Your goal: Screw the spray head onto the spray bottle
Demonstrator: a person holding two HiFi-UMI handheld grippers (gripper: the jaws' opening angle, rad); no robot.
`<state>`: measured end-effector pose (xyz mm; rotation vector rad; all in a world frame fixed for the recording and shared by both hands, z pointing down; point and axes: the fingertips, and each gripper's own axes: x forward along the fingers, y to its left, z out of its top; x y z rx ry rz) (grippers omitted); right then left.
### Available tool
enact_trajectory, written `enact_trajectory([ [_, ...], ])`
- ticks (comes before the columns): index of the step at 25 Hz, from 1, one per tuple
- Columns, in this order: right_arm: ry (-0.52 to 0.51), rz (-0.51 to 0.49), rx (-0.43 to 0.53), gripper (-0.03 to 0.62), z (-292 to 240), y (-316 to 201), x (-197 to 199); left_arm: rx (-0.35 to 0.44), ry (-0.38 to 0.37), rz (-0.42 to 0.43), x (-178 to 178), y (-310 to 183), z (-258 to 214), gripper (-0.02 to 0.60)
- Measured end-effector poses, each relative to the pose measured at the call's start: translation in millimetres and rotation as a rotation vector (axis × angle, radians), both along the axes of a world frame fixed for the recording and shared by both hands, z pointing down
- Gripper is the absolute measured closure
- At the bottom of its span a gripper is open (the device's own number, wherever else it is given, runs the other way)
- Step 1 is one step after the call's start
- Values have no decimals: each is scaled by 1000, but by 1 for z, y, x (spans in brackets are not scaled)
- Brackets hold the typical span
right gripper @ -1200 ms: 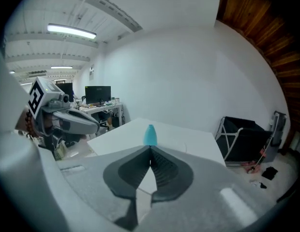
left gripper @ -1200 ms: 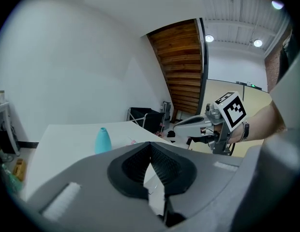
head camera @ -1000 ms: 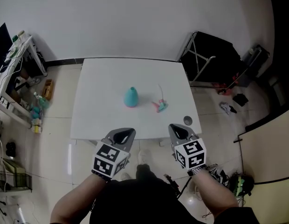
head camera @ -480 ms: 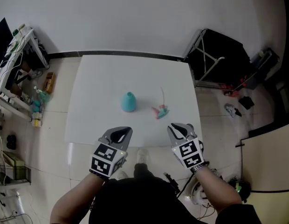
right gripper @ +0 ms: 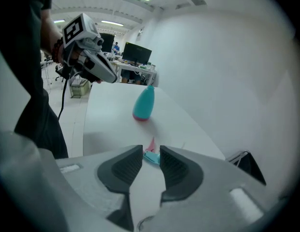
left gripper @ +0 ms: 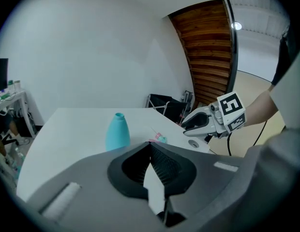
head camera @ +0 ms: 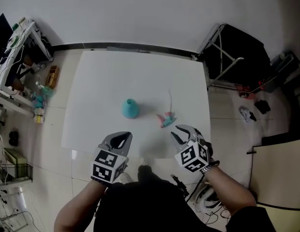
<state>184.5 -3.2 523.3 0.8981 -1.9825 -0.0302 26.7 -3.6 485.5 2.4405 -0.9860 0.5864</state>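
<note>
A teal spray bottle (head camera: 130, 108) (left gripper: 117, 132) (right gripper: 144, 104) stands upright and uncapped near the middle of the white table (head camera: 101, 81). To its right lies the pink and teal spray head (head camera: 166, 118) (left gripper: 158, 139) (right gripper: 151, 157), its thin tube pointing away from me. My right gripper (head camera: 180, 132) (right gripper: 151, 151) hovers just short of the spray head; its jaws are opening and nothing is between them. Over the table's front edge, short of the bottle, my left gripper (head camera: 122, 138) (left gripper: 150, 145) is shut and empty.
A small grey disc (left gripper: 193, 143) lies at the table's front right corner. A black folding stand (head camera: 237, 52) is on the floor right of the table, and a cluttered shelf (head camera: 19, 57) is at the left. A white wall runs behind.
Both grippers have moved forward over the table's front edge. The right gripper has come close to the spray head and its jaws have parted. The left jaws stay shut.
</note>
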Motion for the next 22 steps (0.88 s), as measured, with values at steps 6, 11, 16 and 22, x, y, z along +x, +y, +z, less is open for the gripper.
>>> enact_trajectory([
  [6, 102, -184, -47, 430, 32, -10, -1, -17, -39, -53, -4, -13, 19, 566],
  [11, 181, -318, -85, 391, 57, -20, 0, -38, -51, -96, -7, -24, 27, 566],
  [16, 229, -427, -113, 355, 75, -31, 0, -56, -62, -133, -9, -30, 34, 566],
  [22, 265, -517, -162, 339, 94, -35, -2, -72, -76, -164, -11, -31, 40, 566],
])
